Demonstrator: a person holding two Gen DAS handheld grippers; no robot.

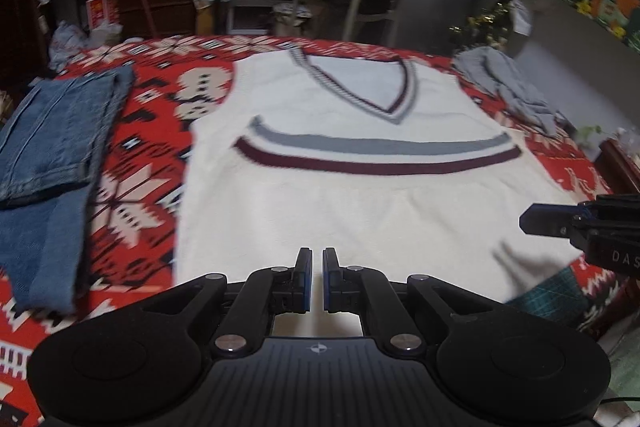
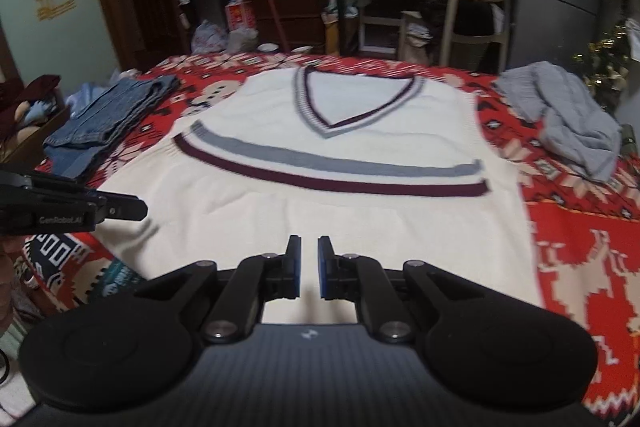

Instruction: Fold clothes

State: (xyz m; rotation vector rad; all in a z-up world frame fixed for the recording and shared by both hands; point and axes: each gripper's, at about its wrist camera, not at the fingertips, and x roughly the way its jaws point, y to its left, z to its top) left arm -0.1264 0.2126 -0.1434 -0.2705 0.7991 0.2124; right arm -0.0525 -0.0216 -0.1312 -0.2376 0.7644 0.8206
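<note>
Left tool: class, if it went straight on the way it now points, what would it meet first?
Probably the lower part of the cream knitted V-neck vest lying flat ahead of the left tool; depth is uncertain.

Ahead of the jaws the flat vest (image 1: 340, 187) left free passage; jeans (image 1: 56, 139) blocked left, grey garment (image 2: 568, 119) right.

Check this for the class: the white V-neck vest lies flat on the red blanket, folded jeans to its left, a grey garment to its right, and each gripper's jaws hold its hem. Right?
Not quite. The white vest lies flat on the red blanket, jeans left, grey garment right, but both wrist views show the jaws shut on nothing above the hem.
</note>
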